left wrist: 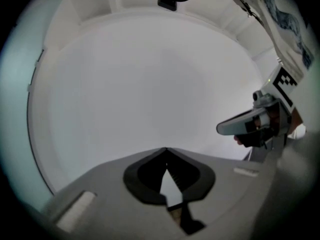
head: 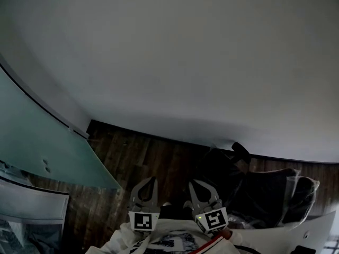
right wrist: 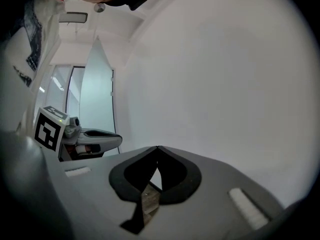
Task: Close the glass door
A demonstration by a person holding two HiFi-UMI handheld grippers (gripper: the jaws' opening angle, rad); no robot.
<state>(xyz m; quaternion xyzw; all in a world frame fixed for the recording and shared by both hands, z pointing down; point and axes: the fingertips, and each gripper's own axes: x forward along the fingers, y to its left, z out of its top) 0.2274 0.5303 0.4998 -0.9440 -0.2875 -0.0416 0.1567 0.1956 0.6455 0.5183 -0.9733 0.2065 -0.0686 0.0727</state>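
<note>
I hold the left gripper [head: 145, 188] and right gripper [head: 203, 190] side by side, low before me, aimed almost level at a white wall [head: 185, 62]. Both pairs of jaws are pressed together, pinching nothing. The glass door [head: 37, 142] stands off to the left, untouched.

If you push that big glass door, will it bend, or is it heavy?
The glass door is one big frosted pane, so it probably stays stiff and swings as a whole. A pane that large likely feels heavy and starts slowly. Its smooth face looks slippery, so a push may skid.
</note>
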